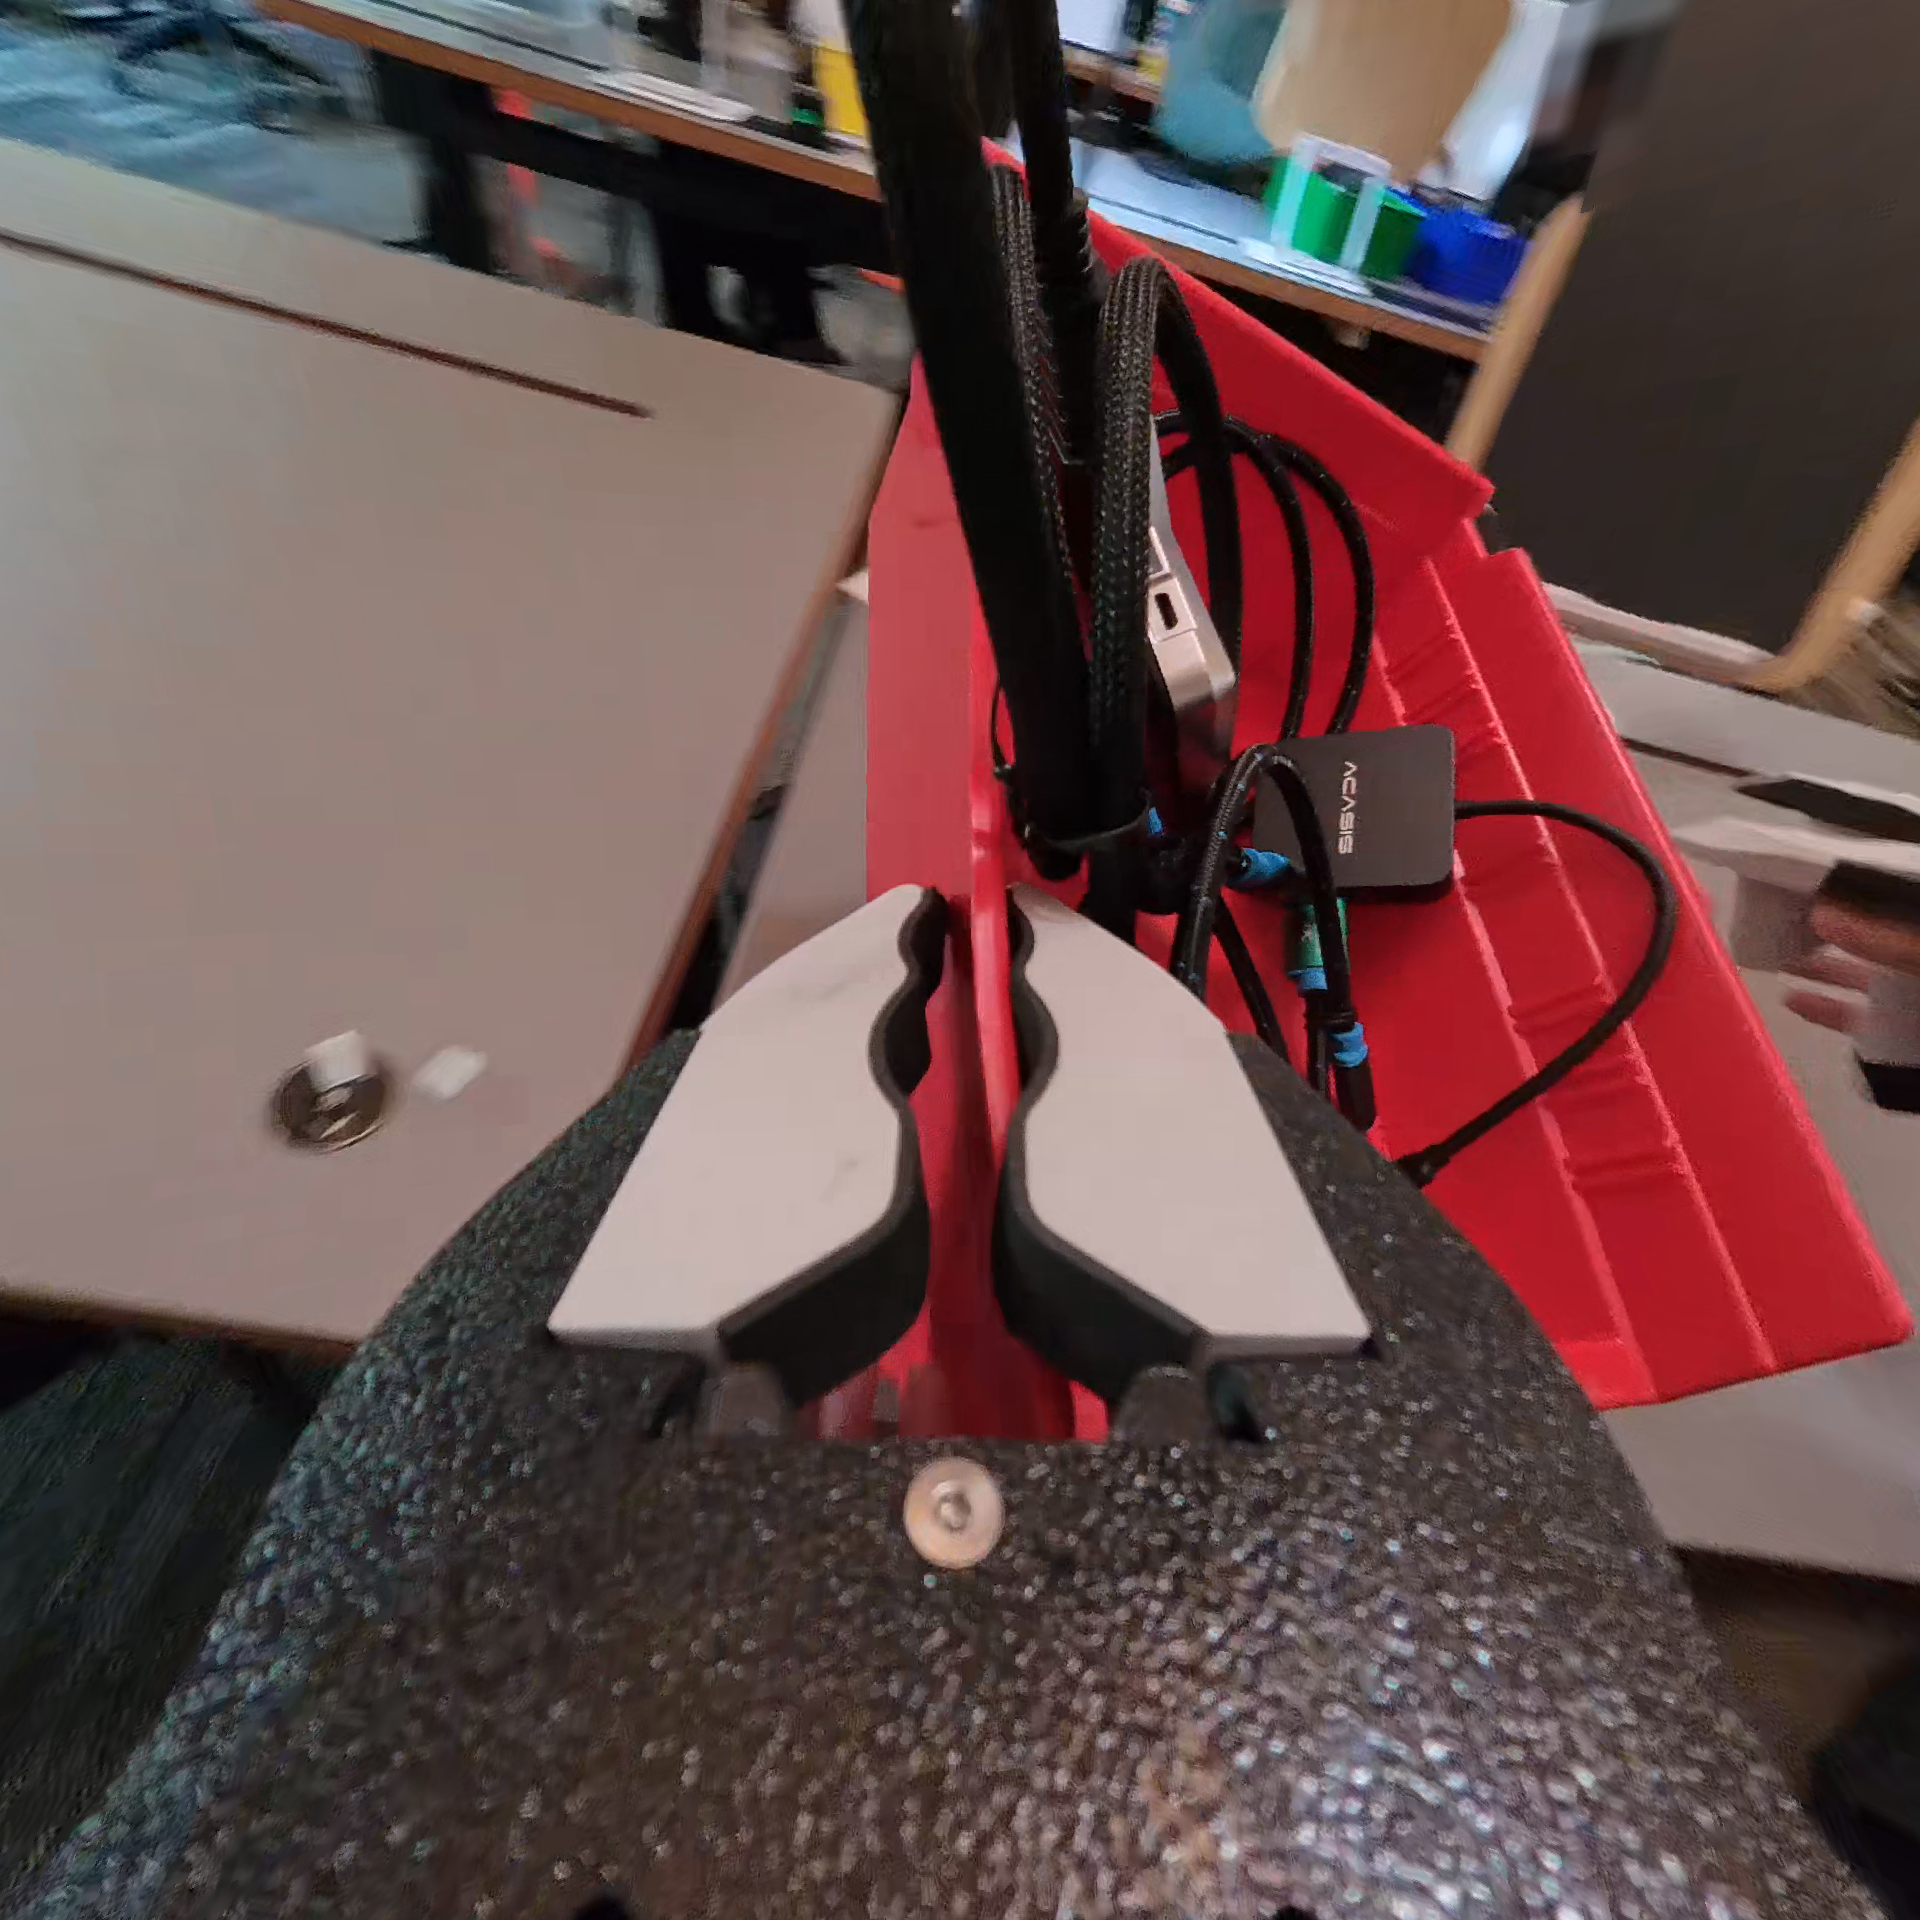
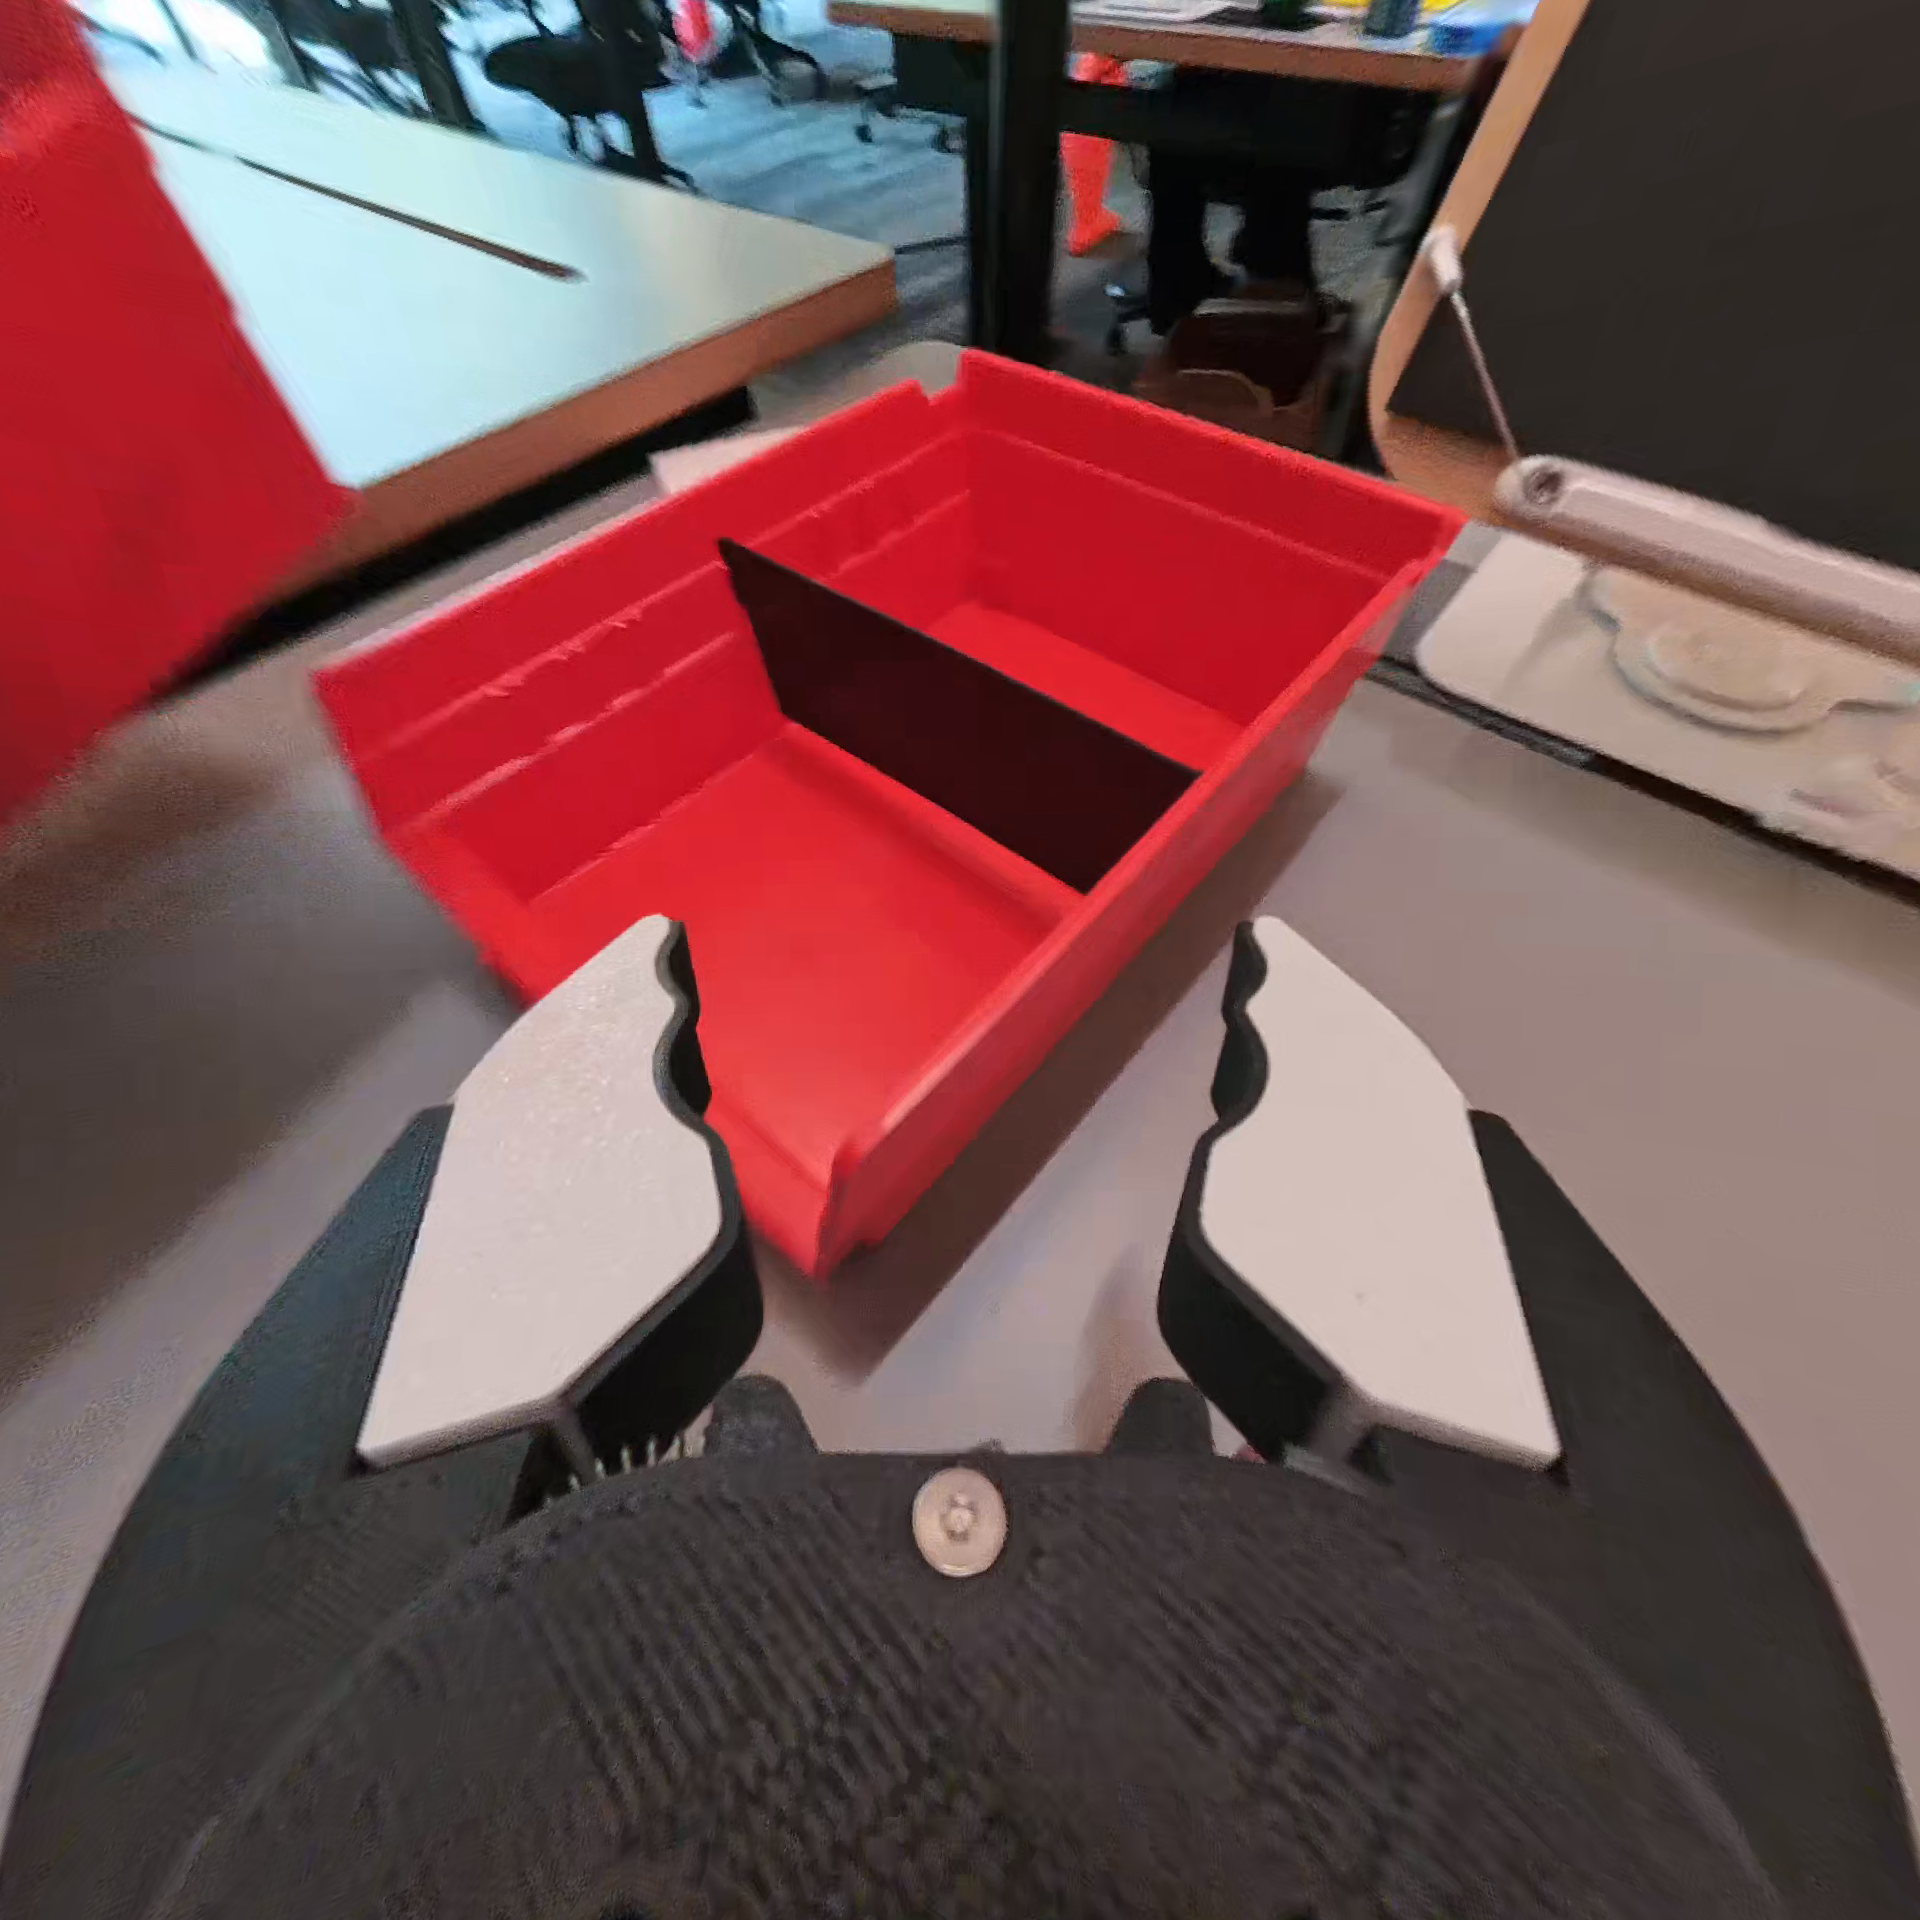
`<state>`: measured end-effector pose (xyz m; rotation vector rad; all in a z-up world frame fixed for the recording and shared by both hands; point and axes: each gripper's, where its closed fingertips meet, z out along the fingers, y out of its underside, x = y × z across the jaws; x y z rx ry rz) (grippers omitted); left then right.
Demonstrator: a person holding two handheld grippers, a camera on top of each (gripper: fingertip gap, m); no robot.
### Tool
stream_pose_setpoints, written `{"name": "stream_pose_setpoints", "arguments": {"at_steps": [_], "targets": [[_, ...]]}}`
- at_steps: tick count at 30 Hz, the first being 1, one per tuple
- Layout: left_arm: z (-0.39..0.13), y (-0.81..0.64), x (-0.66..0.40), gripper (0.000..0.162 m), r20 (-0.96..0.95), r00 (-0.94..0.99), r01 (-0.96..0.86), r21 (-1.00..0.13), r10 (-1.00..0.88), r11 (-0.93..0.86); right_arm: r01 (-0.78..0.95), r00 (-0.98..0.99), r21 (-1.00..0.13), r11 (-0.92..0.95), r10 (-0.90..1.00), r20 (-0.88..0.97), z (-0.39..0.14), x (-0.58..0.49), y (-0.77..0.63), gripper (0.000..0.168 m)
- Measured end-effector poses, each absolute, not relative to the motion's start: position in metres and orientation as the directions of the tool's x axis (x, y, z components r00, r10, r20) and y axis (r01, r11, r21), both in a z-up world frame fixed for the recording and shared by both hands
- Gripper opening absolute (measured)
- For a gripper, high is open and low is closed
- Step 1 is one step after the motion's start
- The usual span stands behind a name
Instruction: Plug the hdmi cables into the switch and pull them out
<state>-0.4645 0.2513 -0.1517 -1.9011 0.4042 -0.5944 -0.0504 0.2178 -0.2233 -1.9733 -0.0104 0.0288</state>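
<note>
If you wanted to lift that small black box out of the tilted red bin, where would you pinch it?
I'd pinch the black box across its two free side edges, coming from the open face of the red bin. It lies flat against the bin's ribbed wall, so its broad faces can't be pinched. Cables crowd one end and a thin cord leaves the other, so avoid both.

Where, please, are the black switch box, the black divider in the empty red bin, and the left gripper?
black switch box [image 1: 1361, 805]: left wrist view, top face.
black divider [image 2: 966, 717]: right wrist view, middle of its panel.
left gripper [image 1: 977, 914]: left wrist view, between its fingertips.
</note>
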Motion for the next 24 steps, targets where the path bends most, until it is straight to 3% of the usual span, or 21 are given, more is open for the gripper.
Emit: {"name": "stream_pose_setpoints", "arguments": {"at_steps": [2,5,7,11,16,21,24], "targets": [[-0.163,0.265,-0.494,0.009,0.23,0.864,0.037,-0.916,-0.447,-0.4,0.037,0.996,-0.899,-0.436,-0.06,0.071,-0.241,-0.04,0.24,0.094],[-0.185,0.277,-0.527,0.009,0.248,0.901,0.081,-0.903,-0.357,-0.422,-0.009,0.994,-0.842,-0.539,-0.095,0.051,-0.279,-0.029,0.256,0.089],[-0.2,0.282,-0.538,0.01,0.269,0.907,0.104,-0.889,-0.325,-0.445,-0.067,0.997,-0.821,-0.567,-0.071,-0.033,-0.296,-0.033,0.261,0.058],[-0.228,0.293,-0.54,0.01,0.314,0.899,0.128,-0.855,-0.304,-0.503,-0.048,0.998,-0.824,-0.565,-0.063,-0.014,-0.296,-0.018,0.266,0.039],[-0.232,0.302,-0.522,0.01,0.381,0.872,0.179,-0.833,-0.308,-0.524,-0.062,0.998,-0.843,-0.534,-0.017,-0.063,-0.276,0.0,0.251,0.035],[-0.226,0.316,-0.483,0.01,0.421,0.84,0.202,-0.827,-0.341,-0.525,0.057,0.998,-0.895,-0.443,0.056,0.036,-0.218,0.045,0.195,0.034],[-0.225,0.328,-0.447,0.011,0.426,0.825,0.189,-0.828,-0.372,-0.528,0.037,0.999,-0.928,-0.37,0.039,0.024,-0.188,0.088,0.148,0.034]]}}
